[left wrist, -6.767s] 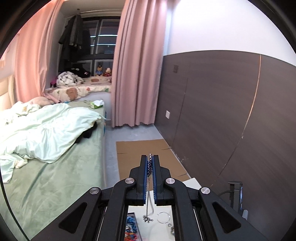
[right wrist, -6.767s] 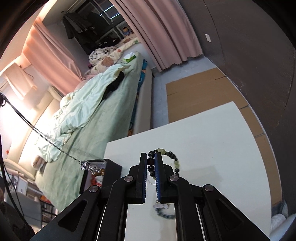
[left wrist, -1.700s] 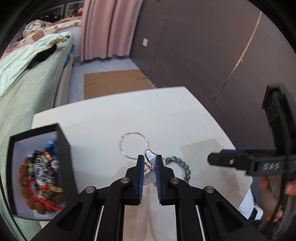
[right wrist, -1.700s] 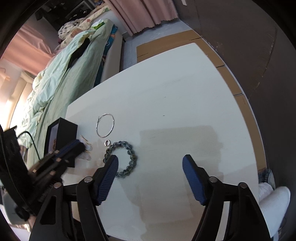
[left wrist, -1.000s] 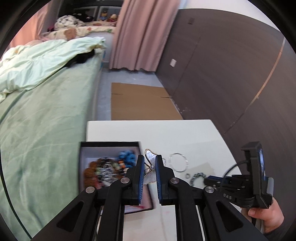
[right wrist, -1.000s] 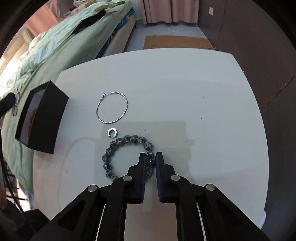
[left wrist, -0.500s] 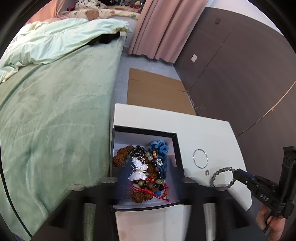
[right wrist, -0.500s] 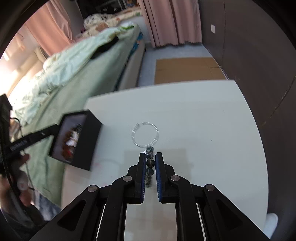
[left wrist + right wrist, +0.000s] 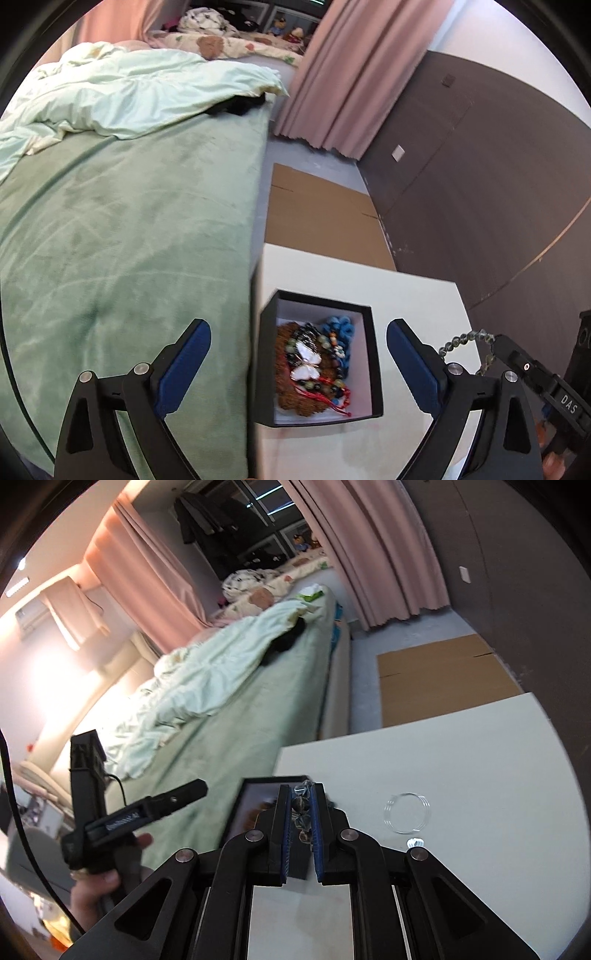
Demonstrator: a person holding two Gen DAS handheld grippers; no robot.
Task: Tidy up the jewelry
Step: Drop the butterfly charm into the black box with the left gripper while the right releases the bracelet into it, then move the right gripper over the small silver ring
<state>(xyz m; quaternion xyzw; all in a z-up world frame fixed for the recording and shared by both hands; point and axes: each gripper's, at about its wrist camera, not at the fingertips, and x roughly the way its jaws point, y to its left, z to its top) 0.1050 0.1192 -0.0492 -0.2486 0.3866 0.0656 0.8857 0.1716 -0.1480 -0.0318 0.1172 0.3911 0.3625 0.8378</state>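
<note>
Table right half: bare white table (image 9: pixel 480 746), open to pass.
Near obstacles: thin hoop (image 9: pixel 407 813) and small ring (image 9: pixel 415 842).
Left edge: black box (image 9: pixel 375 354), jewelry-filled; bed (image 9: pixel 129 229) just beside.

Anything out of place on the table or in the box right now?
Two pieces lie loose on the white table, outside the black box: a thin wire hoop and a small ring beside it. Jewelry in the box is piled in a tangle. Nothing looks spilled or damaged.

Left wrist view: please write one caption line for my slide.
Left gripper opening above the black jewelry box; right gripper lifts a beaded bracelet nearby.
</note>
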